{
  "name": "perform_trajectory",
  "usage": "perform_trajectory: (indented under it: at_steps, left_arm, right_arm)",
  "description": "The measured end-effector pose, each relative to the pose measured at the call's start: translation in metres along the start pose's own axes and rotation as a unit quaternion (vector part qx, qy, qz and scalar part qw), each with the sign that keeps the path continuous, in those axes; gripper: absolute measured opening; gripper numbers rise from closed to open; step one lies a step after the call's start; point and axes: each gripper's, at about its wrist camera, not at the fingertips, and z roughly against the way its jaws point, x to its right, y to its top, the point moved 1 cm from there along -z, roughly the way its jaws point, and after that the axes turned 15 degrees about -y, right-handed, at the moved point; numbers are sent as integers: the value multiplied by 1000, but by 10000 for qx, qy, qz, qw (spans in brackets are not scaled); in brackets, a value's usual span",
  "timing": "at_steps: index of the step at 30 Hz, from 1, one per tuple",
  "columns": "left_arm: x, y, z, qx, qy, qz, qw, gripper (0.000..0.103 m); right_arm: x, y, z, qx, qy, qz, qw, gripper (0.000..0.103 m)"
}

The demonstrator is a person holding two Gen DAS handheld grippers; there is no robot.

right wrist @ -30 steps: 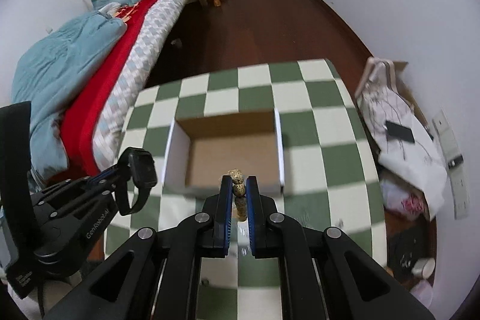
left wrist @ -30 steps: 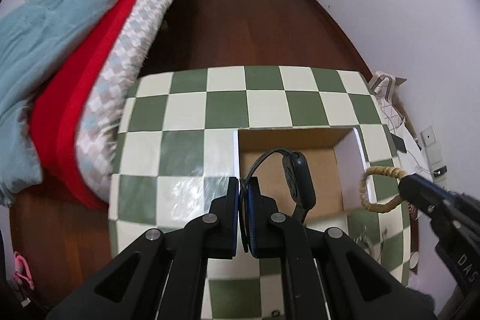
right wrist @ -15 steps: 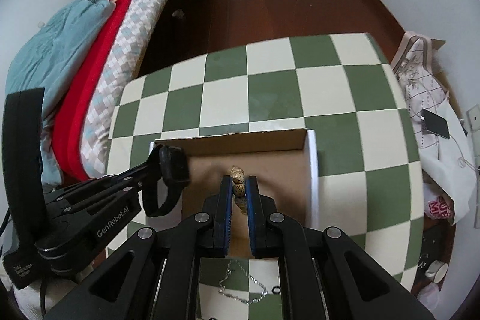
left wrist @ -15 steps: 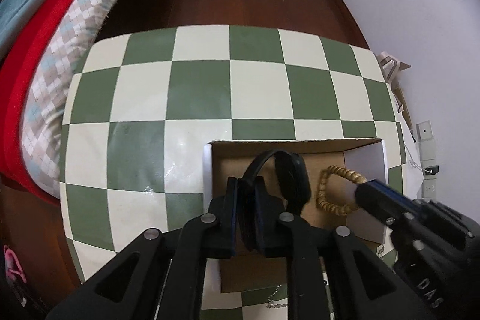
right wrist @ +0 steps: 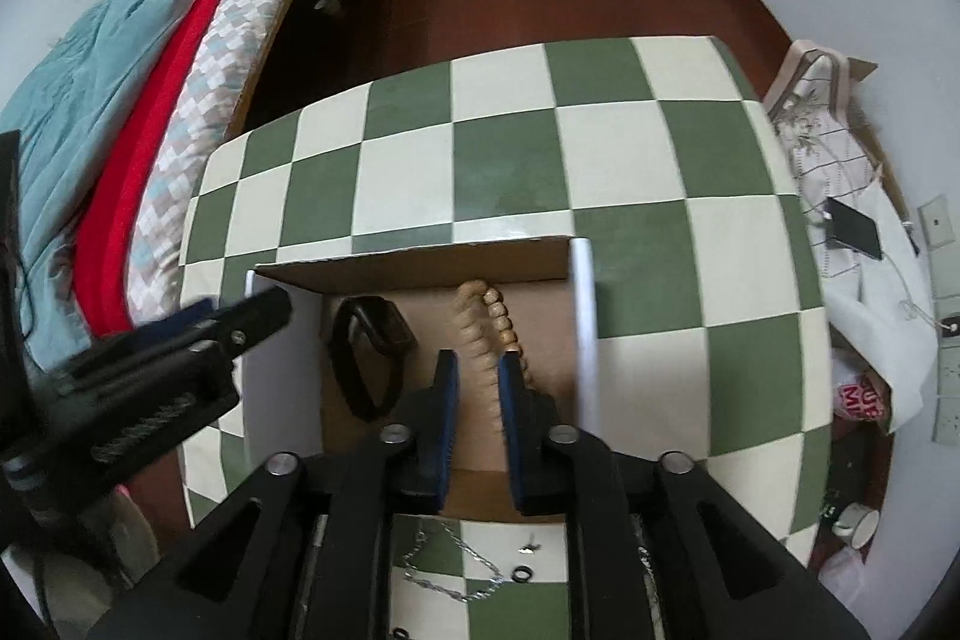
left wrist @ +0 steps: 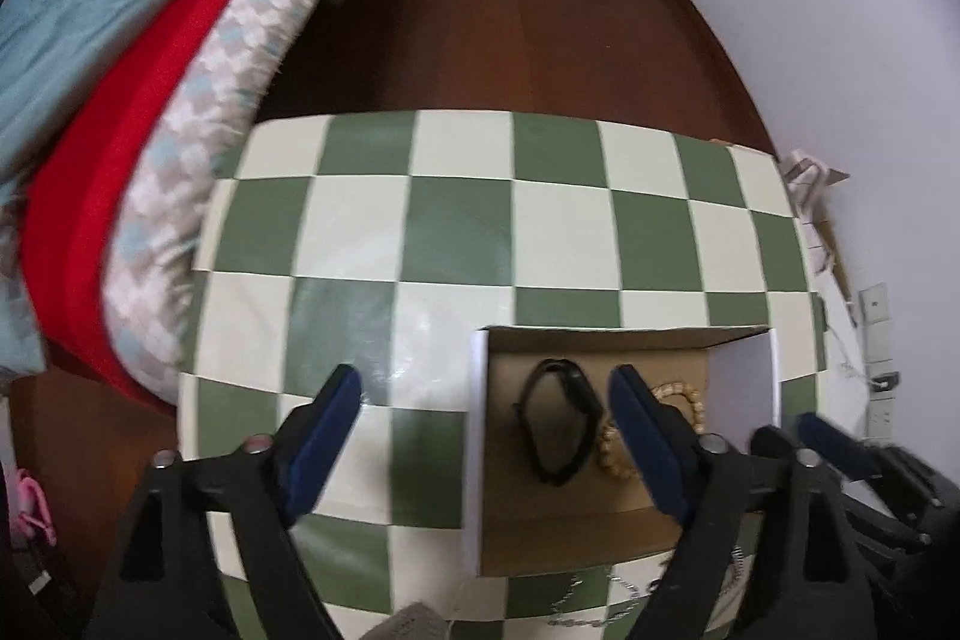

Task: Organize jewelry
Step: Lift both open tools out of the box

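My left gripper (left wrist: 480, 409) jaws are spreading wide, clear of the watch (left wrist: 561, 421); my right gripper (right wrist: 478, 375) jaws are parting narrowly round the bead bracelet (right wrist: 483, 334), which could snag and lift back out of the box (right wrist: 414, 262).

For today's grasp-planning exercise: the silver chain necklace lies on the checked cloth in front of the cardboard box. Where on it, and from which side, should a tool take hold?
Take the silver chain necklace from straight above, pinching one strand where it runs alone across the cloth. It lies flat and slack in a loose loop, so nothing offers a side grip, and the box wall closes off the far side.

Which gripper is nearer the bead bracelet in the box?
Right. The right gripper, jaws opening, straddles the bead bracelet; the left gripper, jaws opening wide, sits beside it, nearer the black band.
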Motion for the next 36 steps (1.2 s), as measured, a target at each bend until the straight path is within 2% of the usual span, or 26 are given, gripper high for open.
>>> perform_trajectory:
  at_steps: [1, 2, 4, 5, 7, 9, 13, 20, 28, 36]
  left_arm:
    - [0, -2, 4, 60, 100, -36, 9999, 99]
    - [0, -4, 6, 116, 197, -88, 9997, 101]
    - [0, -11, 12, 234, 419, -187, 9987, 102]
    - [0, -14, 15, 284, 486, -227, 9982, 102]
    - [-2, -23, 21, 396, 617, -288, 9969, 102]
    - [-2, -32, 25, 501, 715, -364, 9955, 103]
    - [-1, -46, 34, 598, 800, -471, 9939, 103]
    - [5, -68, 56, 791, 786, -538, 9923, 103]
    - [18, -94, 97, 1213, 859, -640, 9868, 103]
    - [32, -115, 148, 1676, 760, -747, 9801, 103]
  right_arm:
    - [2, -1, 3, 24, -71, 7, 10000, 37]
    - [3, -3, 5, 64, -159, 24, 9998, 42]
    - [5, -7, 10, 125, -386, 70, 9992, 58]
    - [6, -10, 11, 165, -526, 96, 9984, 63]
    - [6, -17, 12, 177, -734, 153, 9970, 85]
    - [4, -25, 12, 191, -912, 252, 9953, 98]
    - [1, -40, 11, 268, -1104, 398, 9927, 102]
    - [1, -57, 25, 446, -1094, 304, 9925, 103]
    - [8, -76, 68, 923, -1156, 199, 9888, 103]
    - [17, -103, 122, 1456, -1259, 124, 9812, 103]
